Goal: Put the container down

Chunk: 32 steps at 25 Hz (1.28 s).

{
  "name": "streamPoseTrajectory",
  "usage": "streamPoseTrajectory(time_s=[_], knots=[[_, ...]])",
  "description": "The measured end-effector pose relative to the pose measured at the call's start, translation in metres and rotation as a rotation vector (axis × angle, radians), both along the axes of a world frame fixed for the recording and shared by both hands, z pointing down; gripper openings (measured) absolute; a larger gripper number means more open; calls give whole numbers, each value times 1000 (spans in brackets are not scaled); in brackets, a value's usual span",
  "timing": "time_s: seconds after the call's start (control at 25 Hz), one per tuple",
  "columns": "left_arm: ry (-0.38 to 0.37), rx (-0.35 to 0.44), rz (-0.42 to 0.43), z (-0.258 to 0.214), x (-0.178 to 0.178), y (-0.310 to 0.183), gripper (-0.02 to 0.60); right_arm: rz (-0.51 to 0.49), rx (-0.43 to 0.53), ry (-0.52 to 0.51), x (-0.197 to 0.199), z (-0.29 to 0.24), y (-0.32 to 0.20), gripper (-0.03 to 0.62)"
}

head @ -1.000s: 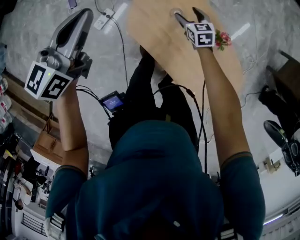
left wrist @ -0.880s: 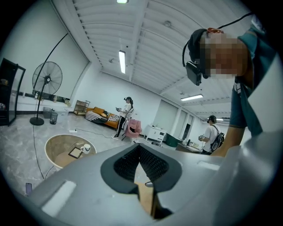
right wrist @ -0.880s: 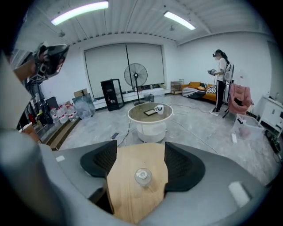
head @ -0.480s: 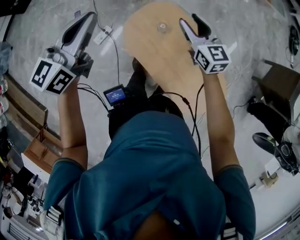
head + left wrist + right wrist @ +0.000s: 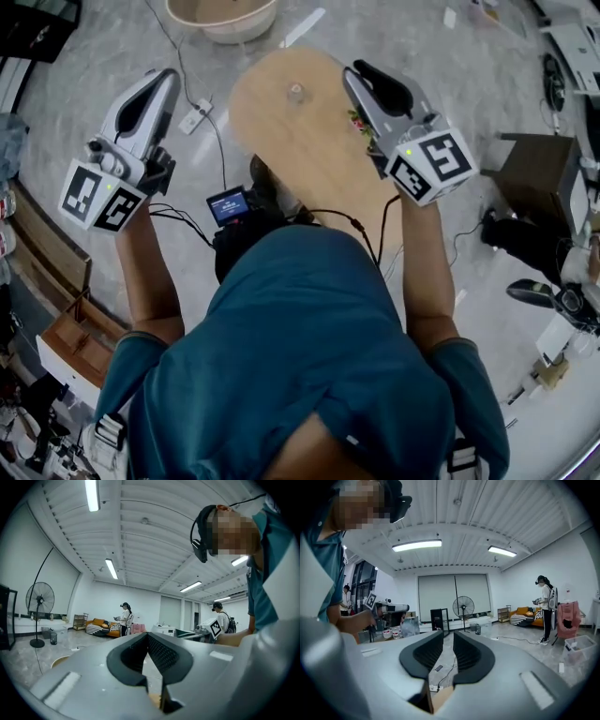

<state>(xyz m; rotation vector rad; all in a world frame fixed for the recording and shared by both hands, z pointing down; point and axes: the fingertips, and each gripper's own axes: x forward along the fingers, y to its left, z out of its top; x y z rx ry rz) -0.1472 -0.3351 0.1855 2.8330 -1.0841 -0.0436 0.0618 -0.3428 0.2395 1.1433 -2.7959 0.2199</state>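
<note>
A small clear container (image 5: 294, 92) stands upright and alone on the light wooden oval table (image 5: 300, 150). Off to its right my right gripper (image 5: 352, 68) hovers above the table's edge without touching it. In the right gripper view the right gripper (image 5: 448, 633) has its jaws closing, with a narrow gap left and nothing between them. My left gripper (image 5: 169, 75) is held over the floor, left of the table. In the left gripper view the left gripper (image 5: 148, 633) has its tips together and holds nothing.
A small bunch of flowers (image 5: 357, 119) lies on the table beside the right gripper. A beige basin (image 5: 225, 17) sits on the floor beyond the table, and a power strip (image 5: 194, 119) with cables to its left. Dark furniture (image 5: 534, 173) stands at the right. A fan (image 5: 463, 607) and other people are in the room.
The right gripper has left the container, drawn back and to the right, and its jaws have narrowed. The container stays on the table. The head view has shifted.
</note>
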Motion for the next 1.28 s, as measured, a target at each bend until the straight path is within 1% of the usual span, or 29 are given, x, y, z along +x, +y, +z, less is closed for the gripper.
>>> streamPoseTrajectory(time_s=[0.16, 0.24, 0.28, 0.48, 0.84, 1.28], knots=[[-18, 52, -2, -15, 5, 25, -5, -5, 23, -11, -2, -33, 32, 73], [-15, 65, 6, -21, 12, 36, -4, -7, 43, -36, 2, -50, 48, 41], [-12, 69, 12, -24, 15, 41, -3, -8, 47, -49, 5, -58, 56, 11], [2, 74, 34, -30, 27, 58, -5, 2, 55, -33, 11, -78, 86, 9], [9, 81, 46, -32, 40, 84, -5, 6, 46, -21, 23, -83, 121, 9], [21, 65, 36, -23, 33, 84, -3, -2, 36, -15, 19, -76, 119, 9]])
